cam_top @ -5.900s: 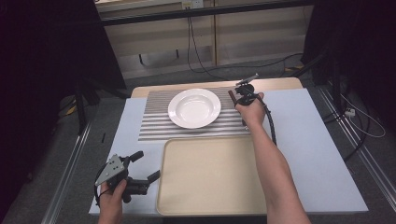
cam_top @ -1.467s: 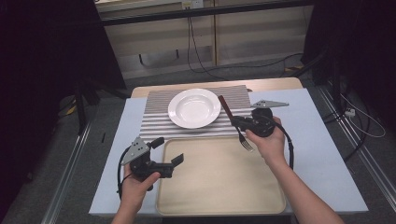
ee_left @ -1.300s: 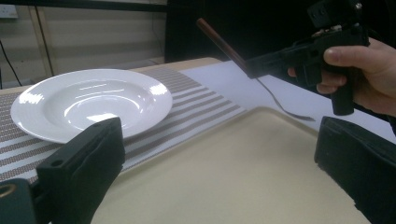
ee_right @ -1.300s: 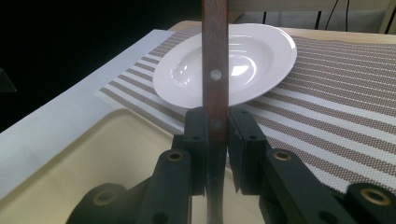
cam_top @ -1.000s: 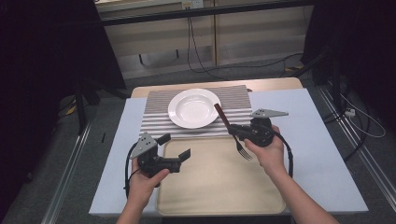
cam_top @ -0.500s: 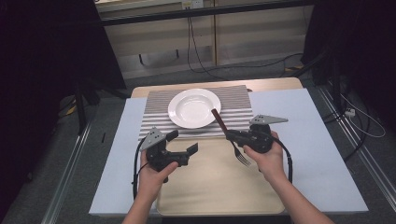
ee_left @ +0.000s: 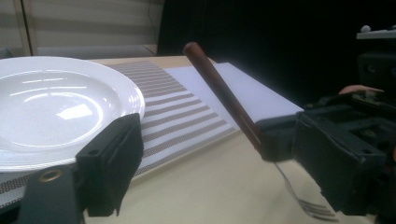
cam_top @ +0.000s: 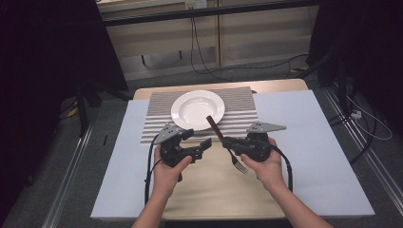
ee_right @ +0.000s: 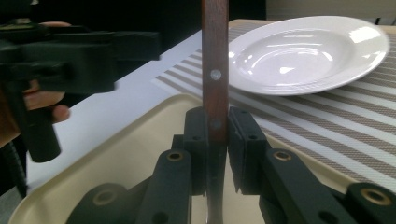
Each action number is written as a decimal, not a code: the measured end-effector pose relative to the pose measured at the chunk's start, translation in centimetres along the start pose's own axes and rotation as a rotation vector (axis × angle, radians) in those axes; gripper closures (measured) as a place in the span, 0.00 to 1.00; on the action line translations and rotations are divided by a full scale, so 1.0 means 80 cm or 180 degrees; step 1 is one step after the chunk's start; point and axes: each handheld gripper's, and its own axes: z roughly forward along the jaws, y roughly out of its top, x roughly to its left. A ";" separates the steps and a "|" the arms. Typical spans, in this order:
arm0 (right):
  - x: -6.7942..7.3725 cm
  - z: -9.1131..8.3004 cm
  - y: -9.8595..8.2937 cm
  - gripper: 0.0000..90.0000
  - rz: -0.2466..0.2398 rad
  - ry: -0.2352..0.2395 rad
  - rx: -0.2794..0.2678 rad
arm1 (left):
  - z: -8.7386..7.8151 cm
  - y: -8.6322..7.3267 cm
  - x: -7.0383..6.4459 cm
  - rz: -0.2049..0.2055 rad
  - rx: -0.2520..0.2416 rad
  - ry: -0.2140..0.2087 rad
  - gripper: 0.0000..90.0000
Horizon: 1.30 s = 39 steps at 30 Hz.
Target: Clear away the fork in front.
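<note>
A fork with a brown wooden handle [cam_top: 213,125] is held slanted above the beige tray [cam_top: 209,194], tines [cam_top: 240,166] down toward me. My right gripper [cam_top: 227,141] is shut on the handle [ee_right: 215,70], just above the metal neck. My left gripper [cam_top: 199,139] is open and faces the fork from the left, a short gap away, with nothing between its fingers. In the left gripper view one of its fingers [ee_left: 109,163] rises at the lower left, and the fork handle [ee_left: 219,93] crosses ahead, held by the right gripper [ee_left: 275,140].
A white plate [cam_top: 197,107] sits on a striped placemat [cam_top: 242,116] behind the tray. All rest on a pale blue table cover [cam_top: 304,133]. Cables trail from both grippers toward me. The table edges drop to a dark floor.
The right gripper carried the fork from beside the plate leftward and toward me, over the tray. The left gripper rose from the table's front left and moved right, close to the fork.
</note>
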 end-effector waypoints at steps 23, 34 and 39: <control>0.034 -0.001 -0.012 0.65 -0.0436 -0.0111 -0.0082 | -0.017 0.004 0.009 -0.0286 0.0189 -0.0638 0.90; -0.004 -0.050 -0.026 0.29 -0.0591 -0.0544 -0.0127 | -0.041 -0.008 0.039 -0.0393 0.0698 -0.0950 0.89; -0.017 -0.069 -0.035 0.23 -0.0580 -0.0687 -0.0110 | -0.040 -0.024 0.057 -0.0356 0.1083 -0.0942 0.86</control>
